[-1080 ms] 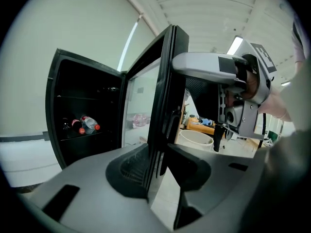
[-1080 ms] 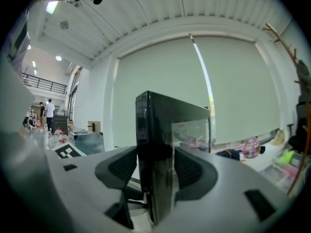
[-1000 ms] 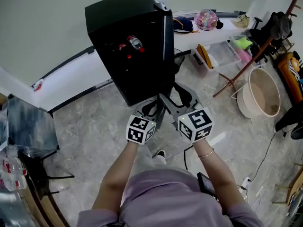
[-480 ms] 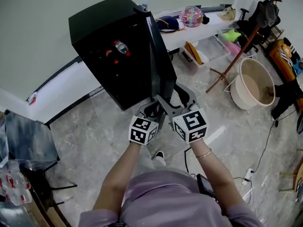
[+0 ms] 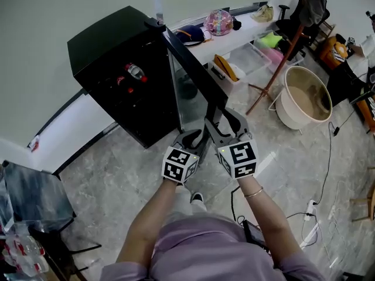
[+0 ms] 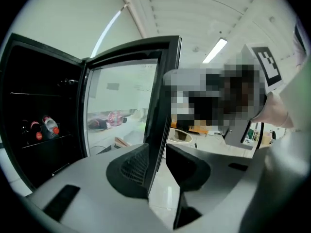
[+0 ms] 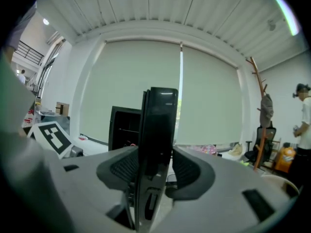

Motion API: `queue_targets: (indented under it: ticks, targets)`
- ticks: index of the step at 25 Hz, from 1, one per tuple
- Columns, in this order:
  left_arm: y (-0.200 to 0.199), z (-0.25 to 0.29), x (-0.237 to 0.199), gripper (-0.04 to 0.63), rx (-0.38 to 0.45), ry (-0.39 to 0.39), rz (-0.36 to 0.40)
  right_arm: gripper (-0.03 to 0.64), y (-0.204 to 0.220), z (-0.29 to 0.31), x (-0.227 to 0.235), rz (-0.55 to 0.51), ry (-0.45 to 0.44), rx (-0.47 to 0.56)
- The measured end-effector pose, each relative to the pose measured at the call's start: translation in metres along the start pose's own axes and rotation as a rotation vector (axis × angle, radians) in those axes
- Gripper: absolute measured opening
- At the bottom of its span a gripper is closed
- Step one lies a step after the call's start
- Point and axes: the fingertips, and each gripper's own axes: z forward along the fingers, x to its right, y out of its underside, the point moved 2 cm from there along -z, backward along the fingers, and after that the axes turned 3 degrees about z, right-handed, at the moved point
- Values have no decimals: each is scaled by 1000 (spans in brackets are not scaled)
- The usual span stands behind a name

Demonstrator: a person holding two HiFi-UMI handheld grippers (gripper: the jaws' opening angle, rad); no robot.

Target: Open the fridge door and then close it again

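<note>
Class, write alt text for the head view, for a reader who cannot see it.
A person, seen from above, holds the open door of a black fridge by its edge: left tongs gripping it, right tongs closing on it. Bottles sit inside.

The left gripper (image 6: 158,161) is clamped on the free edge of the glass-paned fridge door (image 6: 124,106), one pad against each face. The door stands swung well away from the black fridge (image 6: 43,81). In its dark inside, bottles (image 6: 46,127) with red on them rest on a lower shelf (image 6: 43,141).
</note>
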Motion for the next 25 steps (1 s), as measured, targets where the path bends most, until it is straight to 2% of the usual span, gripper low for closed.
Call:
queue_targets:
  ticks: [4, 10, 25]
  targets:
    - [-14, 0, -14, 104, 20, 20, 15, 210, 5, -2, 22, 47, 52, 12]
    - [-34, 0, -55, 94, 53, -19, 12, 198, 10, -4, 56, 93, 136, 17]
    - [-69, 27, -113, 80, 99, -52, 3, 192, 16, 6, 129, 130, 250, 3]
